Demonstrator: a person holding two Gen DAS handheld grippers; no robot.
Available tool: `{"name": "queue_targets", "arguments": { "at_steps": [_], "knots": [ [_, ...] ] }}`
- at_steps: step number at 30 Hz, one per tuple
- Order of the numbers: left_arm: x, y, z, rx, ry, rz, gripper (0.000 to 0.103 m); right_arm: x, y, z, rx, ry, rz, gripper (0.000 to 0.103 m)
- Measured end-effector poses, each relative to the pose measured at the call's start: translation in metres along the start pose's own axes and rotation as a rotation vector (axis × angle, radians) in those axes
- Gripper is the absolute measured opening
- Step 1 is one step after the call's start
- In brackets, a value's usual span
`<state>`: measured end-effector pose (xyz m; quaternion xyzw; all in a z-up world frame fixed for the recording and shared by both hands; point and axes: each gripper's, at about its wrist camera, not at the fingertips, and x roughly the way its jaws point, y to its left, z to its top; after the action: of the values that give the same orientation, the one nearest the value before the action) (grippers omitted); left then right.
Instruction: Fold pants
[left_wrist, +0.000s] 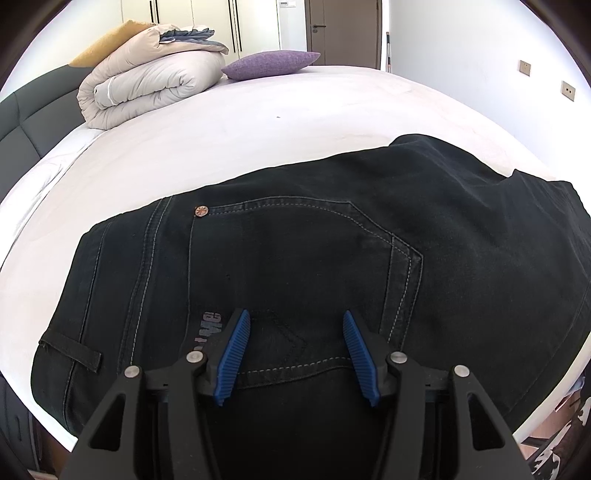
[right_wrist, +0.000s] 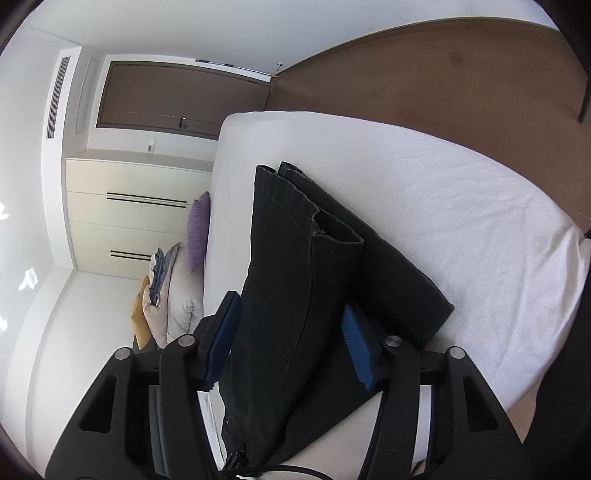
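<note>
Black jeans (left_wrist: 332, 240) lie flat on the white bed (left_wrist: 258, 122), back pocket and copper rivet facing up. My left gripper (left_wrist: 295, 314) hovers open just over the pocket near the waistband, with nothing pinched between its blue pads (left_wrist: 238, 354). In the right wrist view, which is rolled sideways, the legs of the jeans (right_wrist: 295, 240) stretch away across the sheet (right_wrist: 443, 203), hems (right_wrist: 332, 230) at the far end. My right gripper (right_wrist: 290, 301) stands open around the upper leg layer. The fabric runs between its pads (right_wrist: 356, 343) without being squeezed.
A folded beige quilt (left_wrist: 147, 85) and a purple pillow (left_wrist: 271, 62) sit at the far side of the bed by the dark headboard (left_wrist: 22, 118). A cream wardrobe (right_wrist: 140, 210) and a wooden floor (right_wrist: 443, 74) lie beyond the mattress. Part of a person shows at the lower right (left_wrist: 561, 443).
</note>
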<state>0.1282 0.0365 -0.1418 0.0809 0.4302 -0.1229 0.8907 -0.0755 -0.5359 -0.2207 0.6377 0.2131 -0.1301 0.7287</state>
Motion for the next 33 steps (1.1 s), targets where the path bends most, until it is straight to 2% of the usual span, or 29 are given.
{"name": "queue_targets", "arguments": {
  "at_steps": [4,5,10,14,20,26,30,31,33],
  "knots": [
    [0.000,0.000,0.000,-0.001,-0.001,-0.002,0.056,-0.001,-0.009,0.005,0.016,-0.004,-0.039,0.004],
    [0.000,0.000,0.000,-0.001,-0.002,-0.002,0.056,-0.001,-0.011,0.005,0.014,-0.004,-0.047,0.002],
    [-0.001,0.000,0.001,-0.004,-0.003,-0.006,0.056,-0.008,-0.004,0.001,-0.035,-0.023,-0.101,0.001],
    [-0.003,0.000,0.001,0.002,0.001,-0.016,0.057,-0.018,-0.011,0.001,-0.017,-0.022,-0.117,0.001],
    [-0.006,-0.002,0.002,0.027,0.016,-0.021,0.058,-0.019,-0.013,0.003,0.007,-0.016,-0.107,0.001],
    [-0.010,0.001,-0.003,0.022,0.016,-0.024,0.065,-0.014,-0.022,0.009,0.011,-0.009,-0.087,0.001],
    [-0.010,0.003,-0.005,0.009,0.002,-0.035,0.065,-0.011,-0.038,0.017,0.025,0.036,-0.013,0.002],
    [-0.010,0.003,-0.005,0.008,-0.002,-0.033,0.065,-0.015,-0.038,0.017,0.011,0.034,-0.011,0.006],
    [-0.010,0.004,-0.007,0.005,-0.007,-0.035,0.066,-0.029,-0.025,0.015,-0.092,-0.016,-0.085,0.008]
  ]
}}
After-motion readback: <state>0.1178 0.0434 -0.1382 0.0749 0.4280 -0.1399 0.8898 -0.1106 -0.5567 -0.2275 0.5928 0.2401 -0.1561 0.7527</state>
